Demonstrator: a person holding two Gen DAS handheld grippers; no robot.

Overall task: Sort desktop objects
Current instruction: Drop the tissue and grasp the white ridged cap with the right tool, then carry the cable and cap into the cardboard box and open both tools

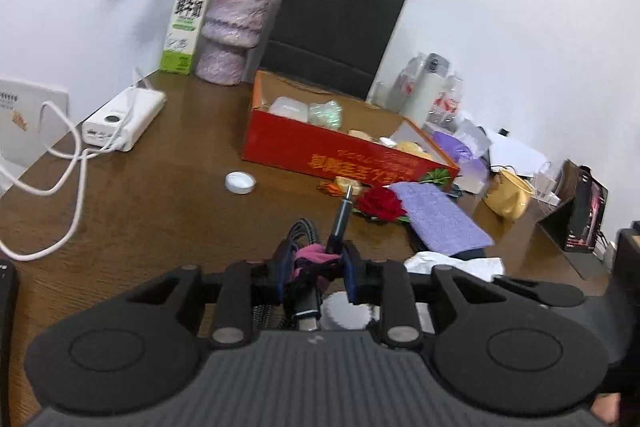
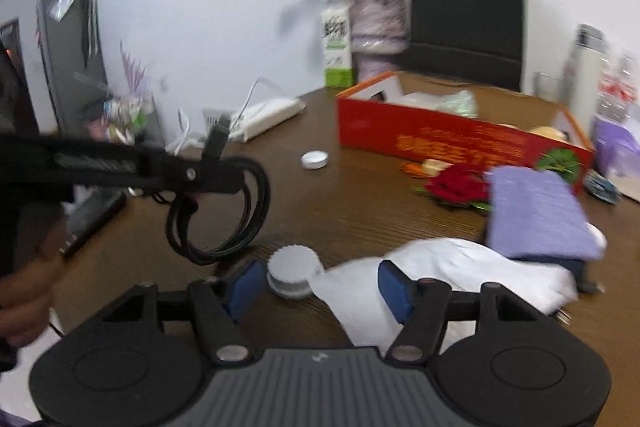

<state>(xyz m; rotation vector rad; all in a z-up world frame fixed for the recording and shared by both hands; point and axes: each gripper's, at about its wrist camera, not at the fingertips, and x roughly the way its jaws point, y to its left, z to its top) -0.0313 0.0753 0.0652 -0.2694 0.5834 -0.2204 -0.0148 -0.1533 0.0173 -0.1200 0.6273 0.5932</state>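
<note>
Left gripper [image 1: 316, 267] is clamped narrow on a coiled black cable [image 2: 224, 211], held up off the desk at frame left in the right wrist view; one plug sticks forward, loops hang below the jaws. Right gripper [image 2: 320, 287] jaws are wide, holding nothing, low centre of frame, straddling a white ridged cap [image 2: 294, 273] and the edge of a white tissue [image 2: 440, 275].

Risks, my read:
- Hanging loops could snag the red box [image 1: 344, 151] wall or drag the small white lid [image 1: 240, 183] if carried low.
- Grip is on the bundle only; the coil may spring loose and slip.
- Closing the right jaws now likely pinches tissue along with the cap.

Room: bare brown desk [image 1: 160, 211] mid-left of the left wrist view. Right side is crowded: rose [image 1: 380, 205], purple cloth [image 1: 440, 219]. White charger cord [image 1: 76, 163] trails at far left.
</note>
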